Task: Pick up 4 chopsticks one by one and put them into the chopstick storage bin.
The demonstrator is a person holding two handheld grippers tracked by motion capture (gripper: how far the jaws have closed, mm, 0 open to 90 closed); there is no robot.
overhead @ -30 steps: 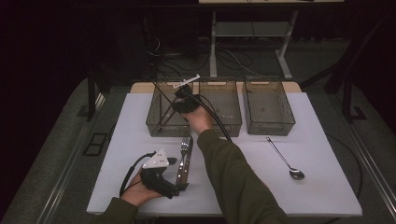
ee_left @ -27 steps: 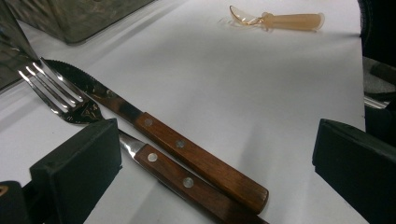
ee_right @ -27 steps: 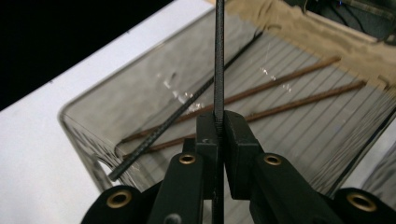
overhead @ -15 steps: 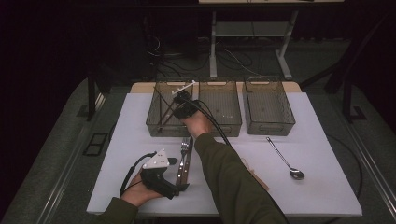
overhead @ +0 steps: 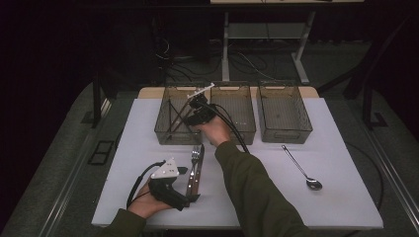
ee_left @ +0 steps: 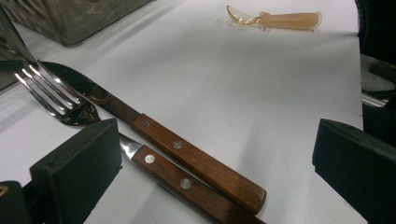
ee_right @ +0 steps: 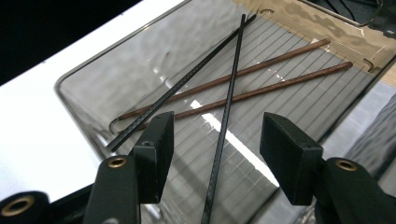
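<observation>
My right gripper [overhead: 193, 109] over the left bin [overhead: 165, 129], my left gripper [overhead: 170, 190] low by the cutlery.

Three clear bins stand in a row at the far edge of the white table [overhead: 336, 207]. Dark sticks [overhead: 173, 116] lie crossed in the left bin. A fork [overhead: 193, 160] and knife [overhead: 198, 165] lie side by side near my left hand; a spoon [overhead: 302, 170] lies well apart, right.

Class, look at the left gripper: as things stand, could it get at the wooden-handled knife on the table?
Probably yes. The left gripper is open, and the knife lies flat between its jaws beside the fork, with nothing over it.
</observation>
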